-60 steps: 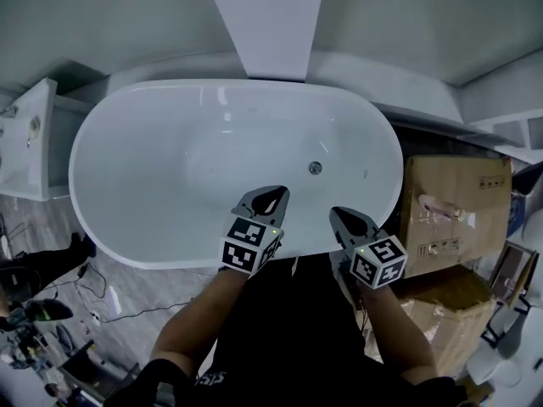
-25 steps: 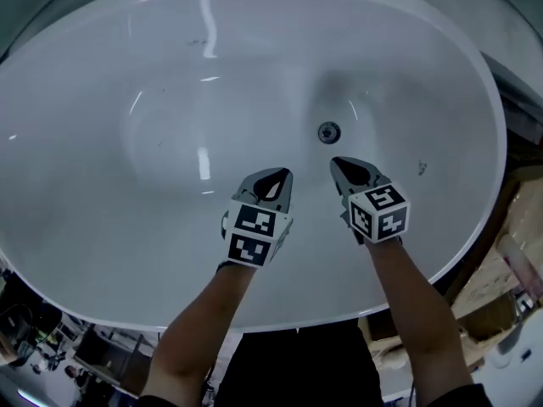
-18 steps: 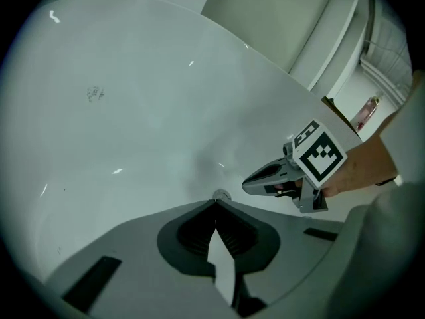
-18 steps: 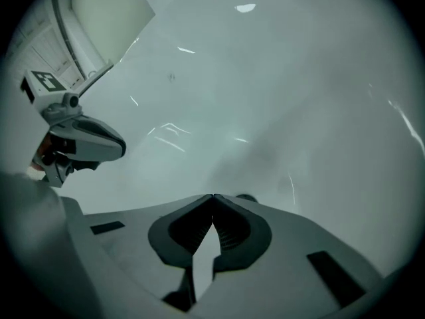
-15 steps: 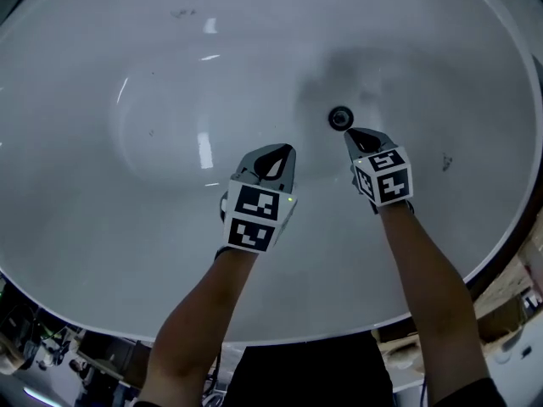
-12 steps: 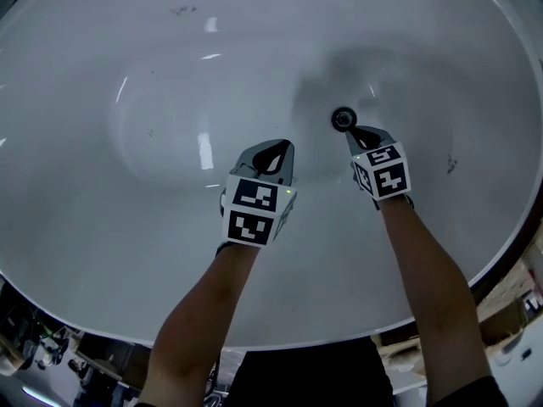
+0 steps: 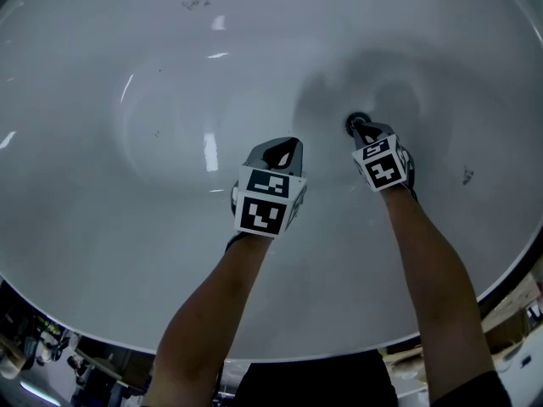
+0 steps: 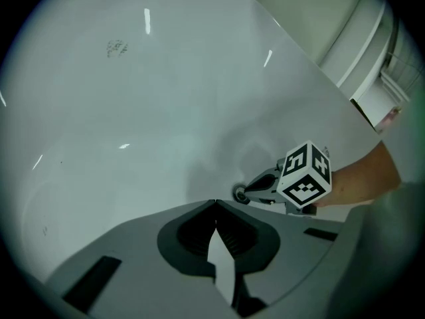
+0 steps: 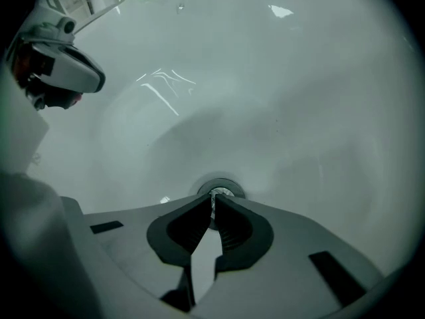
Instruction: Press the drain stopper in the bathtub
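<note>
Right tool [image 9: 214,201], jaws together, tips at the near rim of the drain stopper [image 9: 226,189] on the bathtub [image 7: 127,253] floor, stopper dead ahead along the jaw line; left tool [image 8: 216,205] also closed, farther off, so right presses.

Tan cardboard [image 7: 525,303] at lower right, cluttered floor [image 7: 32,344] at lower left.

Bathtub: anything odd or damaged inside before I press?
Only small dark marks on the white oval bathtub: one on the far wall, one right of the round metal drain stopper. No cracks or water show.
</note>
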`<action>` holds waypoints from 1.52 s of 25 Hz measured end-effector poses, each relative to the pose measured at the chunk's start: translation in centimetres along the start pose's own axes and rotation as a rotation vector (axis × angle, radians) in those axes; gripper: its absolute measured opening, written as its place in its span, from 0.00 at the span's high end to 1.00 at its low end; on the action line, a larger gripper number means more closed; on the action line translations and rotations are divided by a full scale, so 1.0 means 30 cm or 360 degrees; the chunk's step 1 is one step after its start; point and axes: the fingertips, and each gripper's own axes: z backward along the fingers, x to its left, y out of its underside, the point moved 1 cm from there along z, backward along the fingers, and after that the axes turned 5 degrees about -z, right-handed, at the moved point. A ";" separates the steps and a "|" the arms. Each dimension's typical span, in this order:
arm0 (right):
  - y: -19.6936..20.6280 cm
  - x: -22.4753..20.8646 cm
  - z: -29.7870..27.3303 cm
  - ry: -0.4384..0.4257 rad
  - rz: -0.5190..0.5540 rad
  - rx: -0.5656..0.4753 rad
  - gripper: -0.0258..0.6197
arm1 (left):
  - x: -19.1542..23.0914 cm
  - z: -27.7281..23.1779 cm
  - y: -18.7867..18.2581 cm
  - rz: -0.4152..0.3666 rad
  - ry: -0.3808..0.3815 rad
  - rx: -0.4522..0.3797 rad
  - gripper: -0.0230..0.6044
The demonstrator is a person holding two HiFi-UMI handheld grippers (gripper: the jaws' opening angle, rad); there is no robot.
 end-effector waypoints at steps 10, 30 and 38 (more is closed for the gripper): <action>0.022 -0.053 -0.059 0.0064 0.0020 0.0163 0.93 | 0.011 -0.003 0.042 0.0005 0.0012 -0.0003 0.94; -0.013 0.162 0.412 0.0025 -0.0145 -0.0071 0.94 | -0.071 0.479 -0.090 0.0005 -0.0070 -0.0138 0.94; -0.156 0.371 1.090 -0.0077 -0.0369 -0.0271 0.94 | -0.359 1.050 -0.133 -0.0027 0.0014 -0.0178 0.94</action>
